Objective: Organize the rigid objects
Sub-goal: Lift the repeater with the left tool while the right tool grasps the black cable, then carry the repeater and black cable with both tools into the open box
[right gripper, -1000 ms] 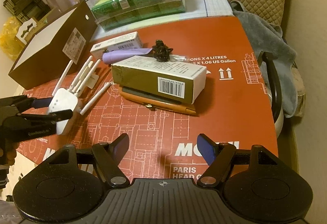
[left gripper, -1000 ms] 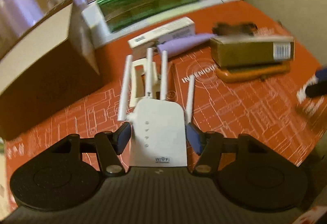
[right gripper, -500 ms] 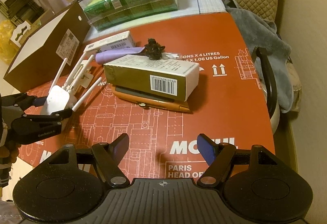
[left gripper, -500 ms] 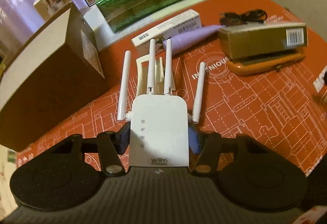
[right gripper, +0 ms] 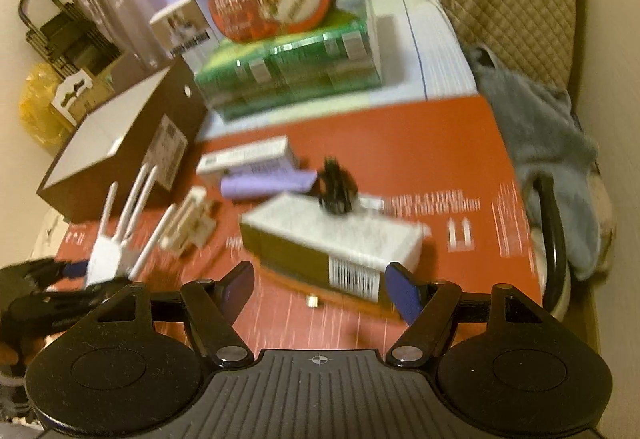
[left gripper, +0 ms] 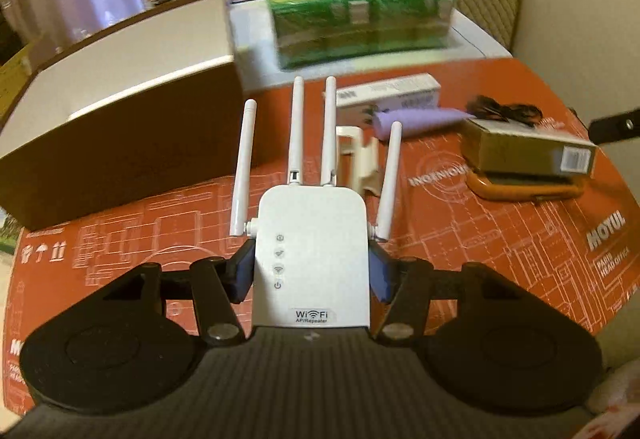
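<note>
**Wifi box is grabbed, now carry it safe**

The left gripper [left gripper: 312, 267] has its two blue pads squeezed on the sides of the white wifi repeater [left gripper: 312, 251], about half way open bc the box is that wide. It just closed in a bit more to hold it. The repeater sits between the pads w/ its four antennas [left gripper: 297, 127] sticking up and away, above the red cardboard mat [left gripper: 500, 239].

How to do it well, I think: keep the squeeze even so the smooth box can't slip out. Go slow. The antennas are long and thin, so don't bump them on the brown box [left gripper: 120, 143] at the left or on the little cream clip [left gripper: 362, 159] just past them. The open brown box looks like a good home for it, but that's a guess.

The left gripper points down at a slant, w/ the repeater's front face up.

The right gripper [right gripper: 320, 289] is wide open and holds nothing. It hangs tilted down over the gold-and-white box [right gripper: 336, 243], which lies on an orange flat thing [left gripper: 524, 187].
</note>
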A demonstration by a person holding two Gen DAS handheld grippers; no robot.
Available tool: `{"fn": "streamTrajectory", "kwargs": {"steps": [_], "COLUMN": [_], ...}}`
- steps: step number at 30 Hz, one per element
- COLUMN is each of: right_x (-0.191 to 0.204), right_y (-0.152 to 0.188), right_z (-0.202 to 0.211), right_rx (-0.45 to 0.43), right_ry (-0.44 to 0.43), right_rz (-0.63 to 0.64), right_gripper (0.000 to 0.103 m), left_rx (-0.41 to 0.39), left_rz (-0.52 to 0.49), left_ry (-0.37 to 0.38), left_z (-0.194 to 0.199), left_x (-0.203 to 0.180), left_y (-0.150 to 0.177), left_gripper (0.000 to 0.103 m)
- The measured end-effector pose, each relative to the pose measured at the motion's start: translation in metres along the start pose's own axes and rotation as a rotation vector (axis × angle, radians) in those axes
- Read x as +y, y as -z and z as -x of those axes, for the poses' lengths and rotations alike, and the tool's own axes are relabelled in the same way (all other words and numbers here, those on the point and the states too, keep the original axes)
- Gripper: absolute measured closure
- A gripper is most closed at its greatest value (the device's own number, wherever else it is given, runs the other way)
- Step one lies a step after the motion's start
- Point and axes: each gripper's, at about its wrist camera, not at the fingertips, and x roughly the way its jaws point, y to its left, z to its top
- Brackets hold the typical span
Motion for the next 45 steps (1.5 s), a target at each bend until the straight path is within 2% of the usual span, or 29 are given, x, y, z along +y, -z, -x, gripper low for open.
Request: {"fn": "streamTrajectory", "kwargs": {"steps": [4,6,13,18,24,26,32,41,42,45], "right_x": [-0.003,-0.004,-0.015,-0.025,-0.028,-0.028,-0.022,0.008,0.014,0.032], "right_y": [-0.024,-0.034,-0.063,-0.071,-0.072,-0.073,-0.072,-0.084,-0.086,-0.092], "right_z": [-0.017,-0.029,-0.085,-0.116,-0.135,-0.138,-0.131,-0.089,-0.085,-0.076], "right_rx": [-0.01,-0.002,0.067,0.123,0.157,0.156,0.127,-0.005,-0.02,-0.062], "right_ry": [-0.007,-0.017,-0.01,-0.01,-0.018,-0.024,-0.016,-0.064,-0.071,-0.104], "right_rz": [0.031,0.051,0.088,0.053,0.012,-0.002,-0.006,-0.003,-0.001,0.008], "right_gripper": [0.035,0.047,0.06,0.067,0.073,0.079,0.081,0.083,0.094,0.094], "left_rx": [-0.01,-0.01,-0.01,-0.006,-0.01,-0.014,-0.036,-0.089,-0.097,-0.128], "left_rz": [0.066,0.105,0.204,0.263,0.298,0.303,0.307,0.31,0.311,0.309], "left_ry": [-0.037,-0.055,-0.133,-0.186,-0.221,-0.228,-0.239,-0.24,-0.237,-0.232], "left_z": [0.007,0.01,0.021,0.028,0.036,0.039,0.052,0.074,0.076,0.081], "left_x": [0.02,0.031,0.067,0.089,0.108,0.114,0.126,0.152,0.155,0.165], "left_y": [0.0,0.002,0.01,0.016,0.019,0.019,0.018,0.01,0.008,0.0], "left_gripper": [0.05,0.05,0.05,0.05,0.05,0.05,0.05,0.05,0.05,0.05]}}
